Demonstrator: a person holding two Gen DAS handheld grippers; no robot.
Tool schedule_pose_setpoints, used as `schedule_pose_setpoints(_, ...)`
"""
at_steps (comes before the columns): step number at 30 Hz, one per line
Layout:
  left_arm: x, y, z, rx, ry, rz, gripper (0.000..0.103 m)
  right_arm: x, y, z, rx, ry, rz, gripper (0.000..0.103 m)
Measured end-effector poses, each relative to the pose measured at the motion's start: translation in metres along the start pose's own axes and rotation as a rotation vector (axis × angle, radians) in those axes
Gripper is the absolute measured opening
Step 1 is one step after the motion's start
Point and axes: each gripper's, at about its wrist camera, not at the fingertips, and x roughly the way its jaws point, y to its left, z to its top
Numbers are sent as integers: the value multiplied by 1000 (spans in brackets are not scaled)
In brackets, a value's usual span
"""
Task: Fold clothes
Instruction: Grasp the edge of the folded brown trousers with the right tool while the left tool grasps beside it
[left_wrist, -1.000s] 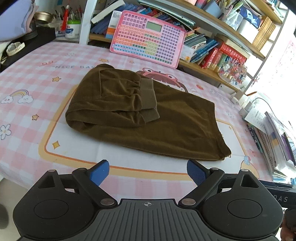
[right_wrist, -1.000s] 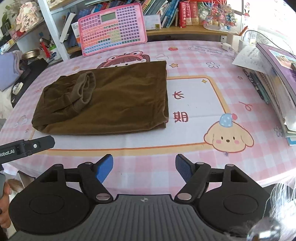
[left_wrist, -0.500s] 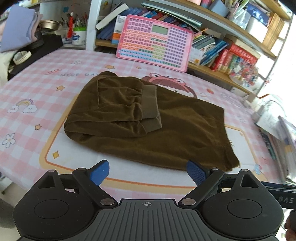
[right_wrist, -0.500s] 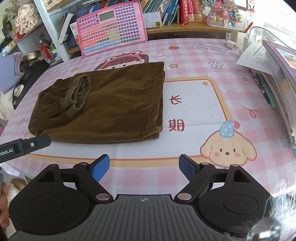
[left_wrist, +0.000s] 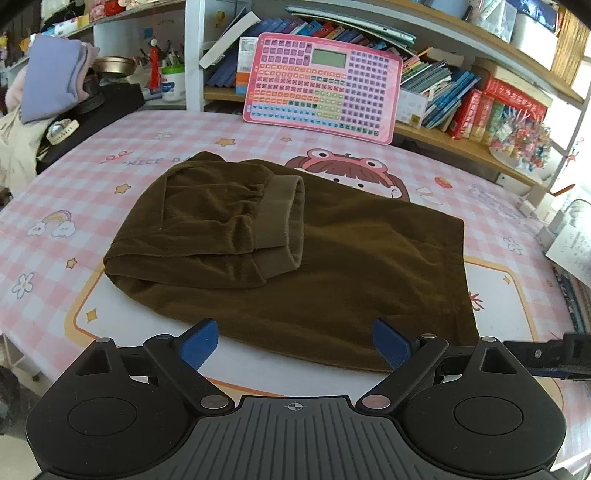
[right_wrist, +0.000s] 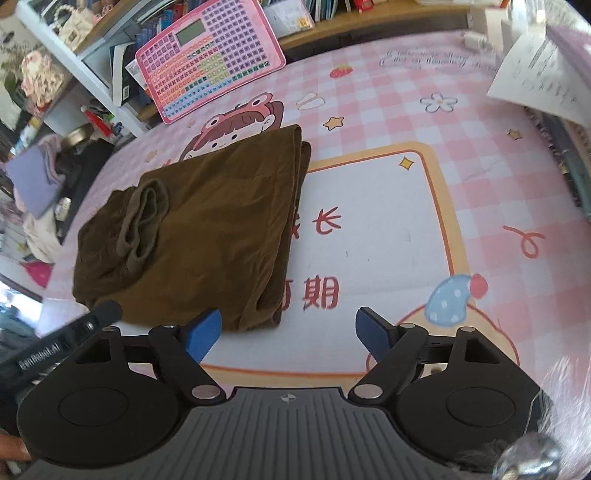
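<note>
Both grippers are angling down over the folded brown garment (left_wrist: 295, 254) lying on the pink-checked desk (right_wrist: 461, 155): left gripper (left_wrist: 295, 345) spread wide and empty, right gripper (right_wrist: 288, 334) closing, nothing pinched. A pink keyboard toy (left_wrist: 321, 85) is leaning against the bookshelf (left_wrist: 480, 136) behind.

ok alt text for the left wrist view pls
A folded brown garment lies on a pink checked tablecloth, its ribbed cuff turned on top. The left gripper is open at its near edge, holding nothing. A pink keyboard toy leans against bookshelves behind.
</note>
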Motion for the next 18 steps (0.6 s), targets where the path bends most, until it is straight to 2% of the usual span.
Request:
schedule_pose_setpoints(3, -1, -8, -2, -15, -2, 25, 93, 7, -13, 12, 47, 39, 65, 78)
schedule_pose_setpoints(6, -2, -13, -4, -15, 20, 18, 93, 15, -23, 21, 85, 76, 123, 75)
schedule_pose_setpoints(12, -13, -24, -8, 11, -32, 94, 93, 29, -33, 32, 145, 145, 197, 68)
schedule_pose_setpoints(15, -16, -29, -11, 45, -57, 119, 93, 37, -35, 36, 172, 176, 223, 60)
schedule_pose_setpoints(18, -16, -36, -10, 91, -50, 91, 93, 47, -36, 40, 203, 207, 247, 53)
